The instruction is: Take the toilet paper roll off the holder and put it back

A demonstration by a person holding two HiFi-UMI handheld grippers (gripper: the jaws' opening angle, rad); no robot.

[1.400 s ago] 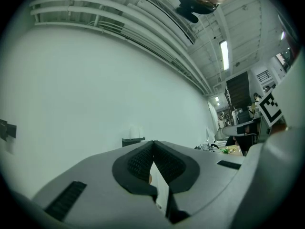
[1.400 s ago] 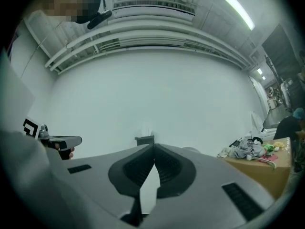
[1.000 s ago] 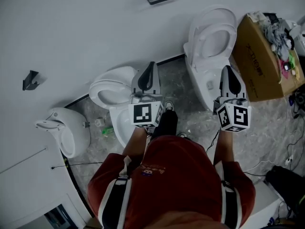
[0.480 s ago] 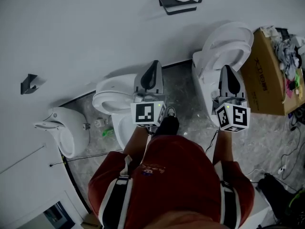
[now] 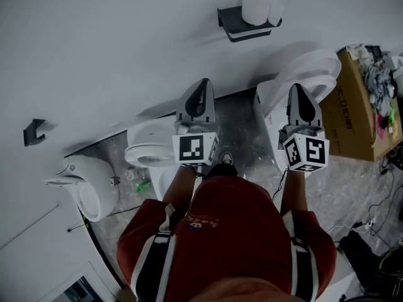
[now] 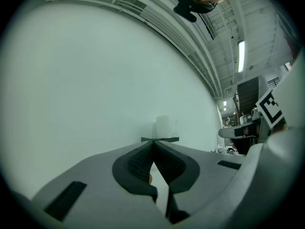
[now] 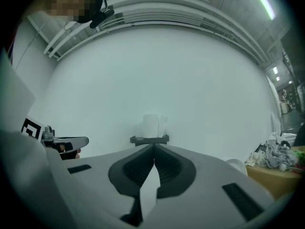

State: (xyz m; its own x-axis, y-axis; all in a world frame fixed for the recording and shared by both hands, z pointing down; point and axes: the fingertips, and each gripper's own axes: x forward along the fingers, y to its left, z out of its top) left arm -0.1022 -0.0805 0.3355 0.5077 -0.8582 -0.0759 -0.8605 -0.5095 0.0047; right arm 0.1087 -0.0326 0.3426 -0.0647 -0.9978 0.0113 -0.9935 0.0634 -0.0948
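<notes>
A white toilet paper roll (image 5: 256, 5) stands upright on a dark wall-mounted holder shelf (image 5: 247, 25), high on the white wall. It also shows ahead in the left gripper view as the roll (image 6: 163, 126) on the shelf (image 6: 160, 139), and in the right gripper view as the roll (image 7: 152, 125) on the shelf (image 7: 149, 139). My left gripper (image 5: 199, 87) is shut and empty, held level, pointing at the wall left of and below the holder. My right gripper (image 5: 297, 90) is shut and empty, below the holder over a toilet.
Two white toilets (image 5: 301, 74) (image 5: 148, 148) stand against the wall below the grippers. A white urinal-like fixture (image 5: 88, 181) is at left, a dark hook (image 5: 33, 131) on the wall. A cardboard box (image 5: 362, 102) of items stands right; cables lie on the floor.
Both grippers and the person have moved closer to the wall. The holder with the roll has come further into the head view, now lower and nearer in the picture. Jaws stayed shut.
</notes>
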